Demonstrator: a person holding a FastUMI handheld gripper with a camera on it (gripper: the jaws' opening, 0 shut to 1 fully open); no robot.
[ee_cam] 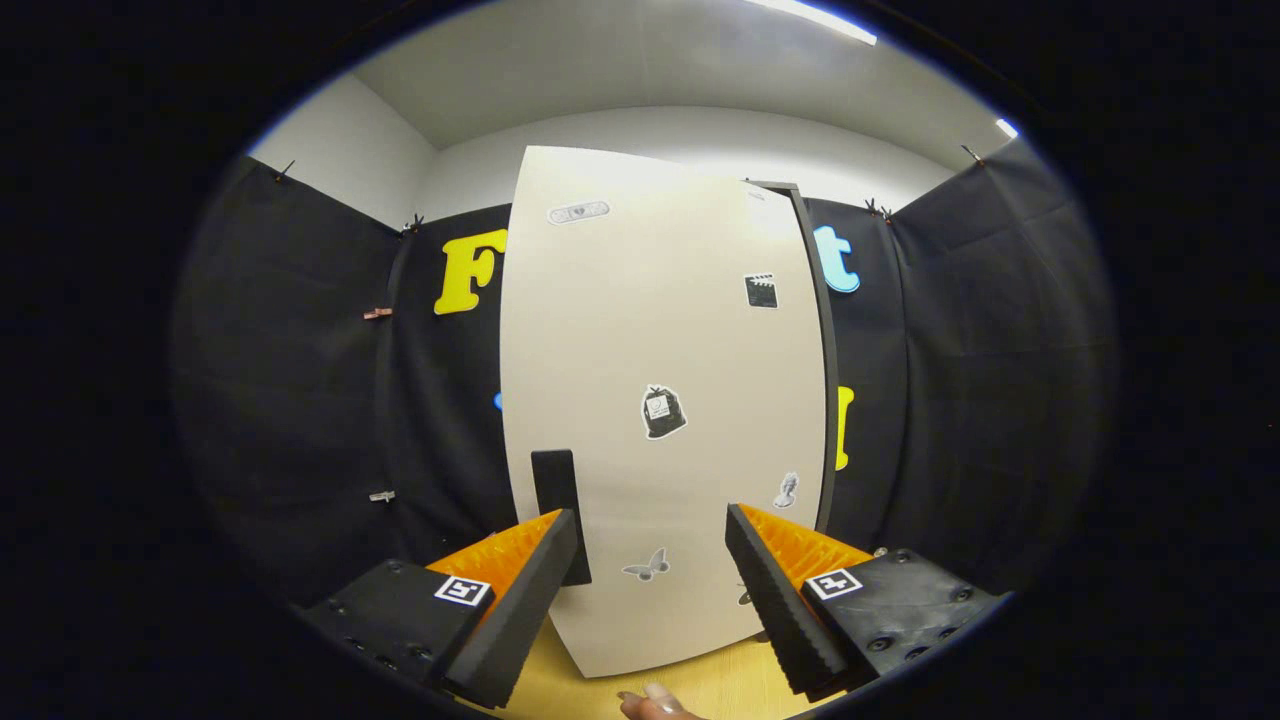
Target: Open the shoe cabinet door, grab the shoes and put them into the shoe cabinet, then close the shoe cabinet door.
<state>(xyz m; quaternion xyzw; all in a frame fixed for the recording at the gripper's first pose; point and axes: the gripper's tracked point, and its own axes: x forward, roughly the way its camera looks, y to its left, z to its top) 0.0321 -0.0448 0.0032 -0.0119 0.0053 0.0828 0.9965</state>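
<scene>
My gripper [650, 560] is spread wide, its fingers holding nothing. Straight ahead of them stands the cabinet [822, 350], its pale door [640, 330] facing me and reaching from the wooden floor [700, 685] upward. The door's dark handle [556, 500] sits just beyond my left finger, near the door's left edge. Stickers [662, 411] dot the door between and above the fingers. A fingertip [660, 700] shows below, on the floor side.

matt smooth cabinet door [660, 330], wood-look floor [700, 680]
</scene>
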